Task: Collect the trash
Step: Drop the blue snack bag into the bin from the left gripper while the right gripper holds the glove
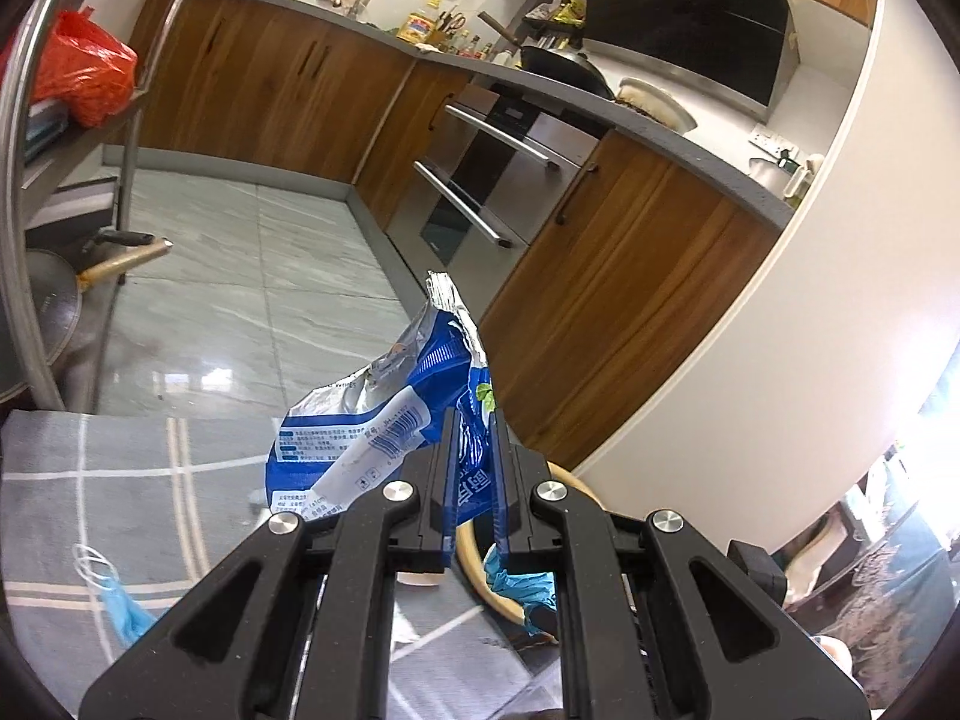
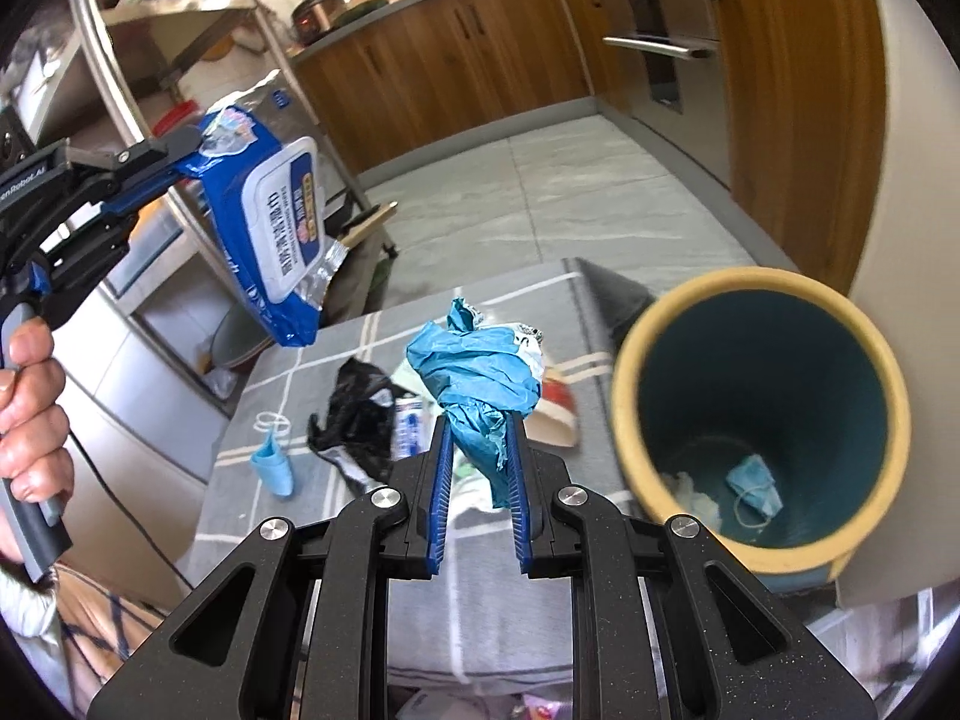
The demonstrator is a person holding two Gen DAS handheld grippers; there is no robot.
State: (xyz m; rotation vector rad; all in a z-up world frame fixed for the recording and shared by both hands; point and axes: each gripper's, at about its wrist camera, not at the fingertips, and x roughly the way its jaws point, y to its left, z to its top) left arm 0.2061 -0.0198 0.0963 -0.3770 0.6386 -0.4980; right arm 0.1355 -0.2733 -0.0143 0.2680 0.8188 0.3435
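Kitchen floor behind: left fingers (image 1: 474, 468) pinch wipes pack (image 1: 384, 420); right fingers (image 2: 478, 462) clamp blue wad (image 2: 474, 372).

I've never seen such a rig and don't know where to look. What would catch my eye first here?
Probably the two hand-held grippers, each clamped on rubbish: the left gripper holds a blue wet-wipes packet up in the air, and the right gripper pinches a crumpled blue plastic bag. Right of that stands a yellow-rimmed bin with a blue face mask at its bottom. More litter lies on the grey checked cloth.
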